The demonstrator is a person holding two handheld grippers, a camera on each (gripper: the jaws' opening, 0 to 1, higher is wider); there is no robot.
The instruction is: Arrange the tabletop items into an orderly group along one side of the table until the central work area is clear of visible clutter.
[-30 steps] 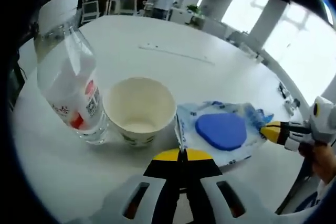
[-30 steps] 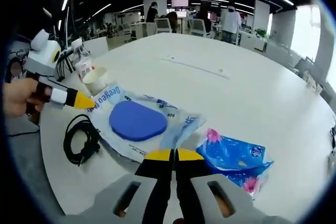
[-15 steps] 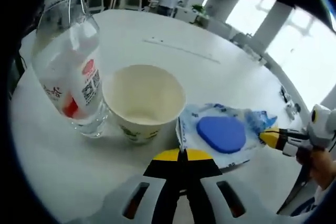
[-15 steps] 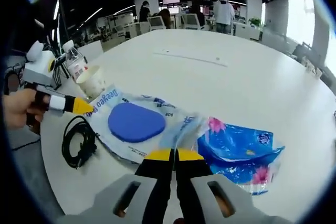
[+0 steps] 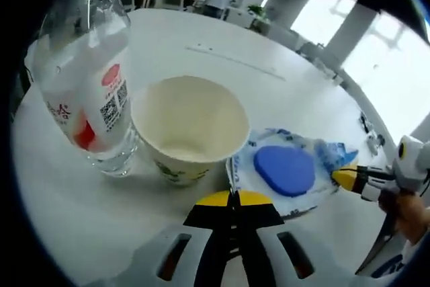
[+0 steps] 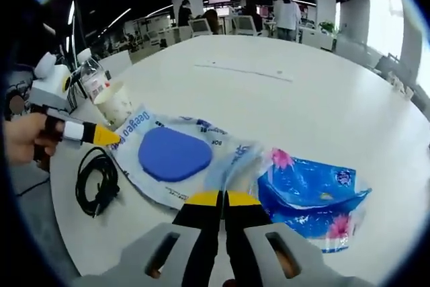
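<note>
Left hand-held gripper (image 5: 231, 195): jaws pressed together, yellow tips meeting at the near edge of the clear packet; whether they pinch its rim cannot be told.
Right hand-held gripper (image 6: 222, 197): jaws pressed together at the opposite edge of the same packet, between it and the blue pack; a grip on the film cannot be told.
Clear packet (image 6: 151, 136): lies flat on the table just ahead of the right hand-held gripper, printed in blue, with a blue oval pad (image 6: 174, 154) inside.
Paper cup (image 5: 189, 128): upright and empty, just ahead-left of the left hand-held gripper, touching the packet's edge.
Water bottle (image 5: 84, 78): clear, red-labelled, upright, close beside the cup on its far-left side.
Blue tissue pack (image 6: 309, 195): ahead-right of the right hand-held gripper, beside the packet.
Black cable (image 6: 93, 186): coiled, left of the right hand-held gripper, near the table edge.
Table (image 6: 289, 109): white and round; the far half is bare.
</note>
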